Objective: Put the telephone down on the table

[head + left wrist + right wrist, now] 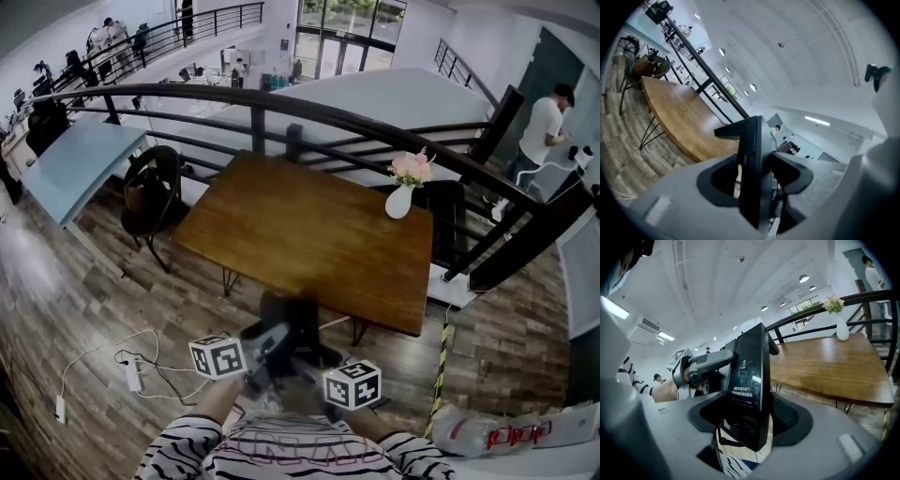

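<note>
Head view: left gripper (267,342) and right gripper (309,364) both clamp the telephone (292,323), held short of the tabletop (309,234), not yet set down.

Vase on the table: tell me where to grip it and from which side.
I would take the white vase by its narrow neck, just below the pink flowers, in a level sideways grip. Come from the bare middle of the table: the vase stands upright near the far right corner, the railing runs behind it, and the flowers block a descent from above.
</note>
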Available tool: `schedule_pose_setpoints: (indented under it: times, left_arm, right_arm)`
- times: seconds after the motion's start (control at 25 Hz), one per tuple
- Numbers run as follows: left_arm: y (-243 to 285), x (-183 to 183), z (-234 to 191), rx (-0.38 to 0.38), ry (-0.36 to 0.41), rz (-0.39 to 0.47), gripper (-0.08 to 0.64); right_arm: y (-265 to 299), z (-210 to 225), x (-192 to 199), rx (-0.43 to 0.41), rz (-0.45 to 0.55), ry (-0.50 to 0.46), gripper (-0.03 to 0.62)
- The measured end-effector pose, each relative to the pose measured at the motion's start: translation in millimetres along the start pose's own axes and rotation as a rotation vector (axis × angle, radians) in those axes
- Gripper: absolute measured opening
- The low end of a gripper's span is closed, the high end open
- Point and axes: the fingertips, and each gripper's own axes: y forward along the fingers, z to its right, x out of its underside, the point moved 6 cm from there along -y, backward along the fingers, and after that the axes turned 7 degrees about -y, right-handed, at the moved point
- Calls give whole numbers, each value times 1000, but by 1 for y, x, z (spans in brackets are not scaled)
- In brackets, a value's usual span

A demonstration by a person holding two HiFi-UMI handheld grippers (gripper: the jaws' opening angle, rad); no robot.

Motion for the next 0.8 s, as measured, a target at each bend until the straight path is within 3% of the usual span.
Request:
schedule_pose_setpoints:
  times: [0.32,0.8]
  left_arm:
    - [10,-47,-29,19,-13,-27,221]
    - [91,-121,-61,-4,-17,20,219]
  right_arm:
    - [43,8,-31,29,3,19,282]
    - [92,93,-104,-20,-12,-9,281]
